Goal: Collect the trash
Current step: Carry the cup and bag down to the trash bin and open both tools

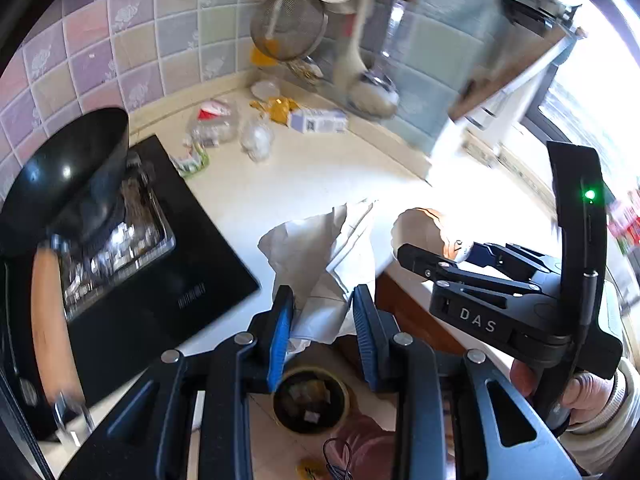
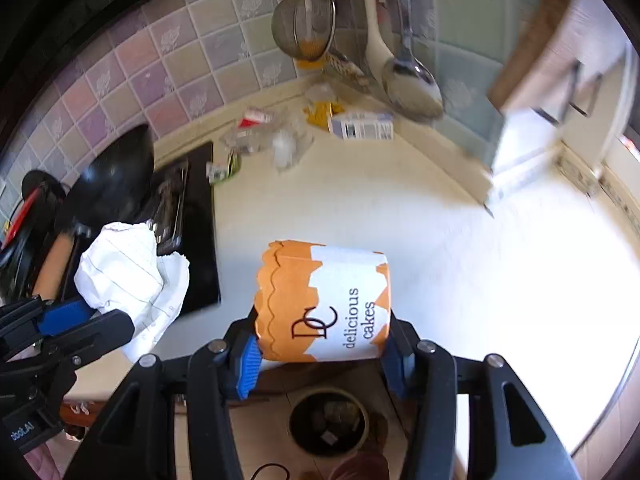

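Left gripper (image 1: 322,320) jaws narrowly clamped on crumpled paper (image 1: 320,256), right gripper (image 2: 324,356) jaws half-wide gripping cake cup (image 2: 324,300)

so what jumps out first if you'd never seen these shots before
The orange and white cake box printed "delicious cakes", clamped in the right gripper, fills the middle of the right wrist view. Beside it the left gripper pinches crumpled white paper, both held above a round bin on the floor. More litter lies in the counter's far corner.
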The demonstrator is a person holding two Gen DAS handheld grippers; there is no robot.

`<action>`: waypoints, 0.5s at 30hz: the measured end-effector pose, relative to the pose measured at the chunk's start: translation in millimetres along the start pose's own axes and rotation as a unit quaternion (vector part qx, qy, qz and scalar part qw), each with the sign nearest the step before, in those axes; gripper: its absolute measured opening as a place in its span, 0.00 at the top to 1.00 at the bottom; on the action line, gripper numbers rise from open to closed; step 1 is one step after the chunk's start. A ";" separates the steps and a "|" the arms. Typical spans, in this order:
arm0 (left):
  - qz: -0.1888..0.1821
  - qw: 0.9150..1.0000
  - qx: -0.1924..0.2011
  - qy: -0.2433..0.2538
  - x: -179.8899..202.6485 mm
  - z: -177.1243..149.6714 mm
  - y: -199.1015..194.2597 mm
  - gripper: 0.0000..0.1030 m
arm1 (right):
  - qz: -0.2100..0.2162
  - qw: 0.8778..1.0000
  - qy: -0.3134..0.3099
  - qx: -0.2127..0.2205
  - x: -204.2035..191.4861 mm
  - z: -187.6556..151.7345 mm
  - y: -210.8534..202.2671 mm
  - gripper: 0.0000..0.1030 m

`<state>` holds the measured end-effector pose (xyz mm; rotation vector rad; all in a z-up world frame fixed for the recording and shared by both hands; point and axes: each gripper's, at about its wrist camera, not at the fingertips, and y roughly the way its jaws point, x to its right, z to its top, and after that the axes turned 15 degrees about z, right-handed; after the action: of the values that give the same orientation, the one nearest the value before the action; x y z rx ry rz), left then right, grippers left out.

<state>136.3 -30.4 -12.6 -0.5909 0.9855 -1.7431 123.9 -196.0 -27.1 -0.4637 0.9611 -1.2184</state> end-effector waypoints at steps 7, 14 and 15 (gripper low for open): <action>-0.024 0.999 -0.013 0.022 13.9 -66.7 -20.9 0.72 | -0.001 1.000 0.007 -0.012 -16.7 -72.8 -25.9 0.52; -0.040 0.998 -0.049 0.023 23.6 -116.4 -10.2 0.72 | -0.001 0.998 0.008 -0.060 -23.5 -134.9 -19.1 0.52; -0.040 0.997 -0.055 0.025 25.5 -122.6 -6.6 0.72 | -0.001 0.998 0.010 -0.067 -22.5 -143.2 -16.5 0.52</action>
<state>29.6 -11.0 -75.7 -0.6676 1.1107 -1.7894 -3.6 -154.3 -84.4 -0.5598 1.0637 -1.1670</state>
